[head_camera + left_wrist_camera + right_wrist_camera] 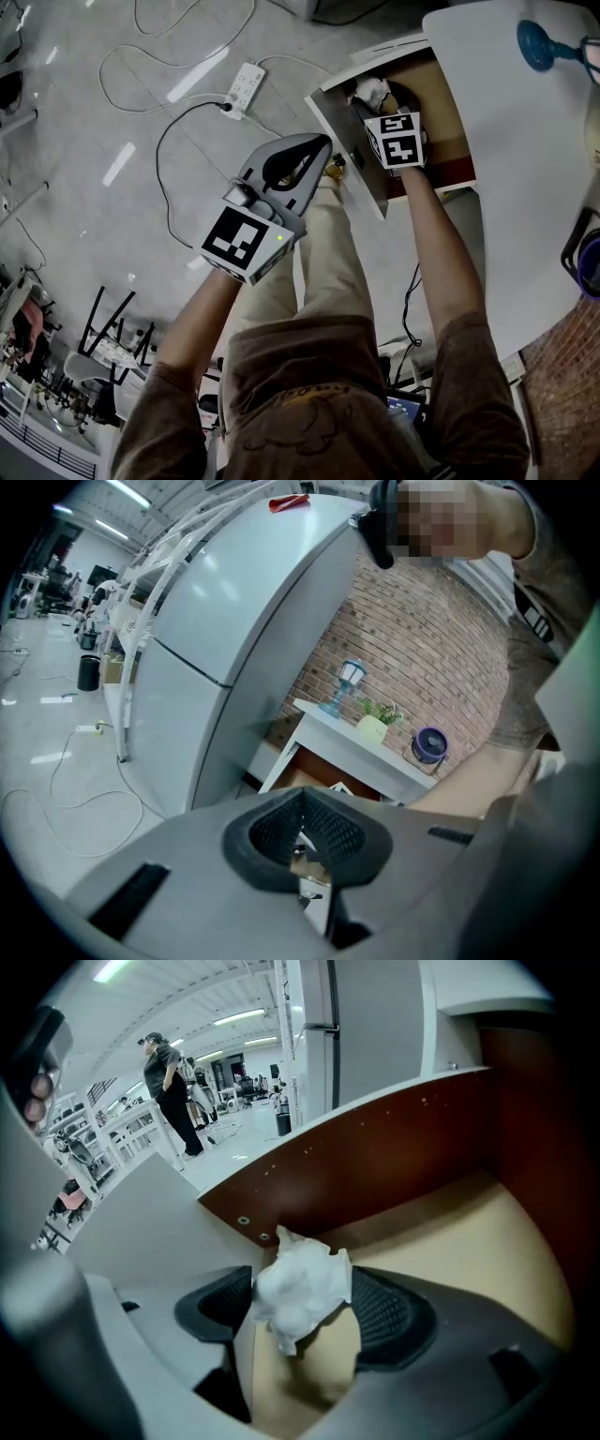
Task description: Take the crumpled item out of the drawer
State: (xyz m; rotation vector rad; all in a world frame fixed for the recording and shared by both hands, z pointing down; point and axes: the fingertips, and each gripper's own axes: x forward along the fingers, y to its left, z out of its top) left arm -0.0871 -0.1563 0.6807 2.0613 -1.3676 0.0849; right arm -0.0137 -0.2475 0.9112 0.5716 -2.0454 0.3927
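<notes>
1. The right forearm [441, 244] reaches forward, dipping the right gripper [302, 1297] into the open drawer [349, 131] under the white bench [506, 141].
2. Its jaws stand apart around the crumpled white wad [298, 1283] on the drawer floor.
3. The left forearm [202, 319] extends, holding the left gripper [319, 150], jaw tips together, at the drawer front.

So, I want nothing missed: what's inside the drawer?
A crumpled white wad lies in a corner of the drawer, between the right tongs, on bare tan floor. The floor beneath wad and tongs is hidden.
</notes>
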